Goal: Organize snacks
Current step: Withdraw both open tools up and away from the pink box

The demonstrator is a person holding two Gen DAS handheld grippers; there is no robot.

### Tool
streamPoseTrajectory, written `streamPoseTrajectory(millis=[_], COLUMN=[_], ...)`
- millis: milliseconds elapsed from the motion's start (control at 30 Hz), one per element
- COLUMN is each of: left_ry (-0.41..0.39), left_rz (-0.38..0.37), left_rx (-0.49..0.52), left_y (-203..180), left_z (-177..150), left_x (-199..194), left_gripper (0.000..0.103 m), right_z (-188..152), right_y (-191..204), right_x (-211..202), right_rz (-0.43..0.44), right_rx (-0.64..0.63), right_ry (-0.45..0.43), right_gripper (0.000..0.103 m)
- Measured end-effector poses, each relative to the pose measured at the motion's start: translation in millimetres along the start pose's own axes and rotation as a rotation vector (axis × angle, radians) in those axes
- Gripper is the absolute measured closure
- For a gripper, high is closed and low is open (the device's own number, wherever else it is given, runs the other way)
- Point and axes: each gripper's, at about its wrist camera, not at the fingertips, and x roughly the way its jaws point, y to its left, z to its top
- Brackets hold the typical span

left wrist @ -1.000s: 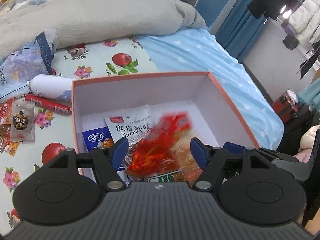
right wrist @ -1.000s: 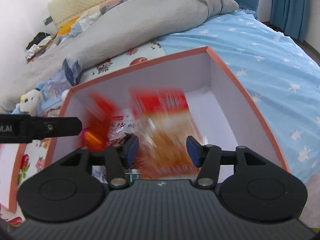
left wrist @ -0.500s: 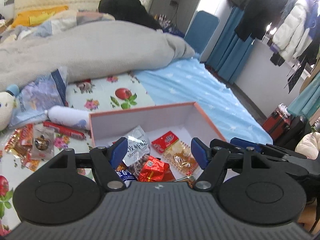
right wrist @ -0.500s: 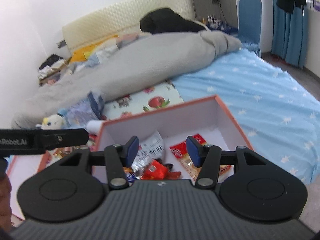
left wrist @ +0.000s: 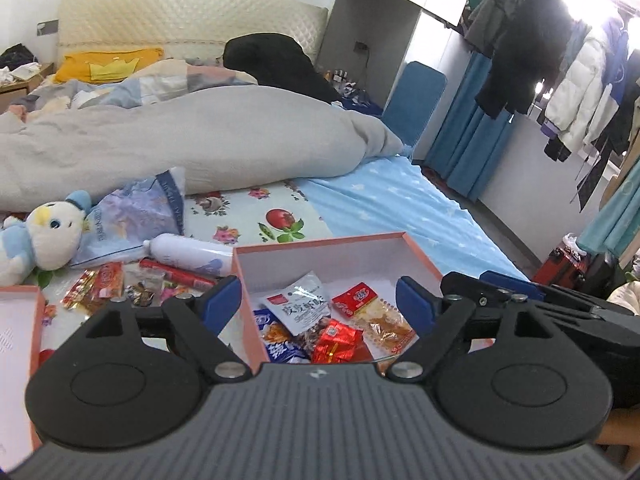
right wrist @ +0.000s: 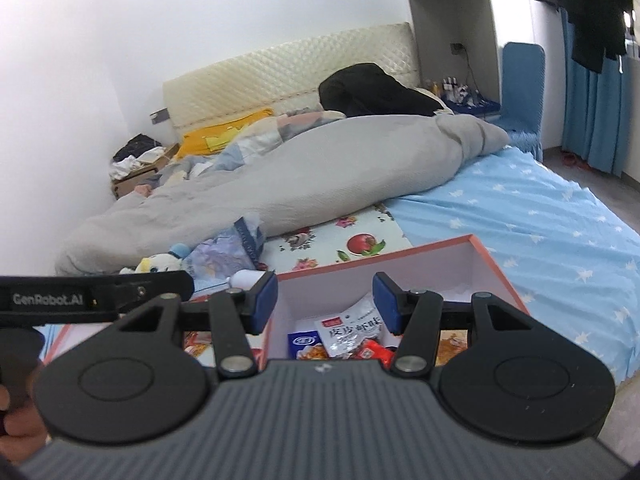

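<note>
The snacks still waiting are lying in a loose pile [left wrist: 120, 284] on the flowery sheet, just off the left wall of the orange box [left wrist: 420, 258] – the box is already holding a few packets [left wrist: 298, 308]. Both grippers are hanging above it with nothing in them: the left gripper [left wrist: 318, 302] is opening wide, the right gripper [right wrist: 325, 302] is sitting about half open. That pile is lying left of both – so I'm guessing the left one is nearer for the next grab

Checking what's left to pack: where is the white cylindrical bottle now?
In the left wrist view, the white cylindrical bottle lies on its side on the floral sheet, just left of the orange-rimmed box.
</note>
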Motion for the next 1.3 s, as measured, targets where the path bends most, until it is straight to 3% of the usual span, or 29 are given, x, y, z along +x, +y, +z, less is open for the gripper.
streamPoseTrajectory(millis=[300,567,767,933,1300], left_ry=[-0.015,-0.032,-0.062,-0.035,-0.018], left_rz=[0.045,0.101,0.183,0.226,0.445], left_rx=[-0.017,-0.016,-0.024,-0.022,0.036], left_y=[28,51,66,77,83], left_z=[-15,-37,-59,-73,-82], left_x=[-43,-79,-102,-109,-111], left_gripper=[0.003,0.000,0.000,0.000,0.000], right_z=[-12,-26,-41,-53,-70], right_y=[36,69,87,103,117], right_x=[-18,-33,-41,-44,-4], right_rz=[0.034,0.056,0.071,0.085,0.115], right_rx=[-0.011,-0.046,-0.041,-0.052,-0.066], right_ry=[-0.016,-0.015,-0.015,-0.008,0.066], right_gripper=[0.048,0.048,0.048,0.048,0.048])
